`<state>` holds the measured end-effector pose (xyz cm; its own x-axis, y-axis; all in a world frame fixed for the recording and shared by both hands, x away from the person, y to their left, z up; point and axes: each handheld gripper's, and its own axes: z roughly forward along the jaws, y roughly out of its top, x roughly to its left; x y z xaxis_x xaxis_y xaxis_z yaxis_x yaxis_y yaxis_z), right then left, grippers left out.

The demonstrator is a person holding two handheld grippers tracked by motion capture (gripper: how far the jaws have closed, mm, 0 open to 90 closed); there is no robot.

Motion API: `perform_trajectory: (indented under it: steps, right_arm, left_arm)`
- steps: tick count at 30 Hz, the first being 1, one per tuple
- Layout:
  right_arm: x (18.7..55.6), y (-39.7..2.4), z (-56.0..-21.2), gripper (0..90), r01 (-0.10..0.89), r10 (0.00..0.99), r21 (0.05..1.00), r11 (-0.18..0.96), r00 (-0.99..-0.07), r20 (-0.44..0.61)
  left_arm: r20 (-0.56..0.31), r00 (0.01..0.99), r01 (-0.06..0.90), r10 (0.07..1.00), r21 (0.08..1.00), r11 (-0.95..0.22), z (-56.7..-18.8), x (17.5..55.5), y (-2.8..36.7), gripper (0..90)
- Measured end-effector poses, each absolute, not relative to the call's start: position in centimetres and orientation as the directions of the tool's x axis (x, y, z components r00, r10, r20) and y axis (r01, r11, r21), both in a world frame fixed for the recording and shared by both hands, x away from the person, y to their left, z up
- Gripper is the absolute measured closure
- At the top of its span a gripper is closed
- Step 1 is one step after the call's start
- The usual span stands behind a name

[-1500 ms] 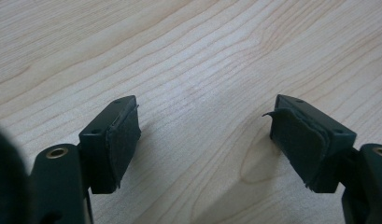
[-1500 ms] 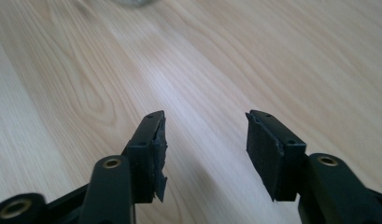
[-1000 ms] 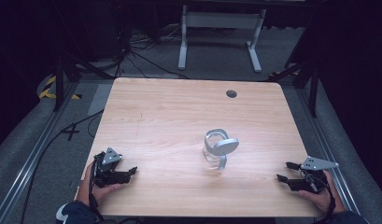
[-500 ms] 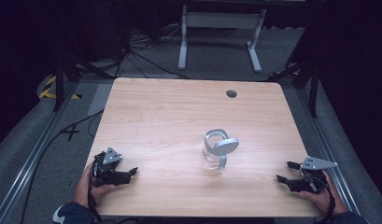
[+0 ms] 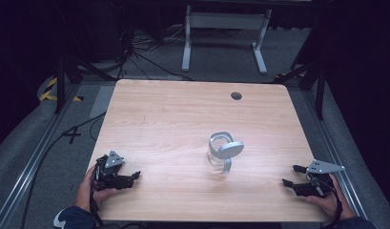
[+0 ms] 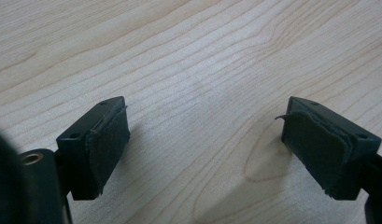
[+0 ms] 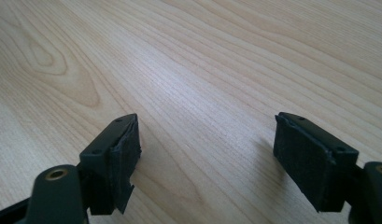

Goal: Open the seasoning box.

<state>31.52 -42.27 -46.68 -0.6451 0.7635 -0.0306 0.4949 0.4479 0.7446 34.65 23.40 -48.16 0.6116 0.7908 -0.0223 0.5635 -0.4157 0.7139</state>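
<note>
Left gripper view first: the left gripper has its two black jaws standing wide apart, and they have just been spreading a touch more, with nothing between them but bare pale wood of the table. Its pads look frayed at the edges and hover just over the grain. Over to the right gripper view, and it is the same story: the right gripper is spread wide, its jaws having just been opening too, and only wood shows in the gap.

From the high view, the left gripper sits at about 8 o'clock on the tabletop, close to the near edge, its jaws pointing toward 3 o'clock, a hand wrapped round its body. The right gripper sits at about 4 o'clock, near the right edge, jaws pointing toward 9 o'clock, a grey three-cornered plate on top, held by the other hand.

Between them, well apart from both, stands a clear glass a little right of centre and toward 5 o'clock. A grey ring-shaped piece rests on it, tilted, one end reaching down beside the glass. Untouched by either gripper.

Farther out, a small dark hole marks the table at 1 o'clock, and cables trail over the grey floor beyond the far edge.
</note>
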Motion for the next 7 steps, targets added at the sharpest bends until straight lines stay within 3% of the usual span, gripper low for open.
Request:
perform_trajectory:
  steps: [7]
  right_arm:
    - [31.52, -42.27, -46.68, 22.7, 0.495, 0.764, 0.744, 0.448, -0.645, -0.03]
  left_arm:
    - [-0.023, 0.612, 0.564, 0.791, 0.714, -0.416, -48.16, 34.65, 23.4, 15.2]
